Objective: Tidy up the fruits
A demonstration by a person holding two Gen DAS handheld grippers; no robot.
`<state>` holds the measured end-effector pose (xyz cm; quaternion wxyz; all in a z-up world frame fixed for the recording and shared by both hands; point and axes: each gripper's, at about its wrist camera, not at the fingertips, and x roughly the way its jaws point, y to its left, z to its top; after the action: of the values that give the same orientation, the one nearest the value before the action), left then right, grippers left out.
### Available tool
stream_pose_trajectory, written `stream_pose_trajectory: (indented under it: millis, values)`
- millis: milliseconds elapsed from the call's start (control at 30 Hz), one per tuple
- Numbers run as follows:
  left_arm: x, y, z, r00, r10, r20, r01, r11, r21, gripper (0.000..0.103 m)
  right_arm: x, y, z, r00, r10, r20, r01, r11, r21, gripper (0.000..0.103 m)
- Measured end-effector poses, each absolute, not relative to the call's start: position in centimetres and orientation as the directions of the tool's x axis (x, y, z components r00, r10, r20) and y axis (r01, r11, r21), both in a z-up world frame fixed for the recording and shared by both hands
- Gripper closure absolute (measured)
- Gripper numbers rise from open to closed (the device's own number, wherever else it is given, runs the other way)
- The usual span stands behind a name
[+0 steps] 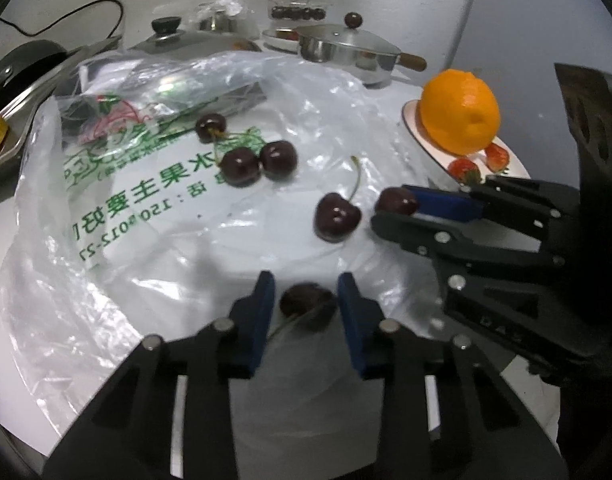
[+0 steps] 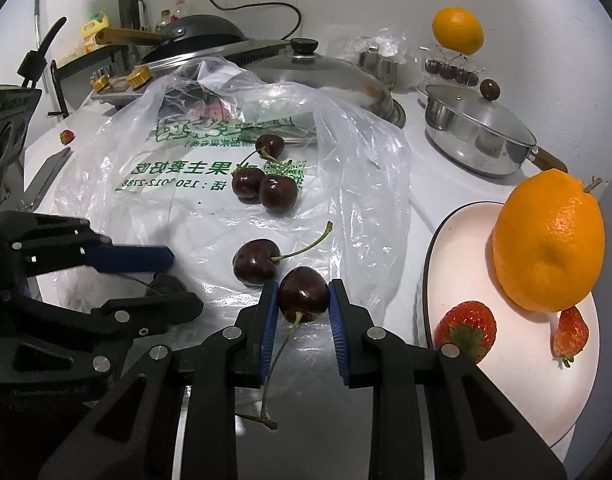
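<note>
Both grippers tilt steeply down over the plastic bag (image 2: 210,216), the left gripper (image 1: 306,304) pinching one cherry (image 1: 308,306) (blurred) and the right gripper (image 2: 302,300) pinching another cherry (image 2: 303,295) beside the plate (image 2: 458,264).

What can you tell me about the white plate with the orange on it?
The plate is white and glossy, ceramic-looking, with a thin dark rim. It lies flat on the white counter, to the right of the plastic bag. On it rest a large orange, stem stub showing, and two red strawberries, one leaning under the orange. Most of its surface is bare.
</note>
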<state>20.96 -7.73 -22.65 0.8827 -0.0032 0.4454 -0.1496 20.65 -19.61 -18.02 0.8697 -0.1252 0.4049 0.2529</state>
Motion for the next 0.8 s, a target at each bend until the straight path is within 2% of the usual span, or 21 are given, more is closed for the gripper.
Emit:
stream_pose_trajectory:
  millis: [567,800]
  values:
    - [20.6,-6.9,-21.0,0.613,-0.269,-0.743,0.251,0.958,-0.140,0.075,20.5,-19.8,-18.1,0.544,0.345,-0.765,-0.540,0.842,-0.004,0.076]
    - [21.6,-5.5,-21.1,0.641,-0.224,-0.734,0.173,0.974,-0.145,0.074,20.5,-19.9,-18.1,0.543,0.337,-0.769,-0.534,0.846,-0.007,0.076]
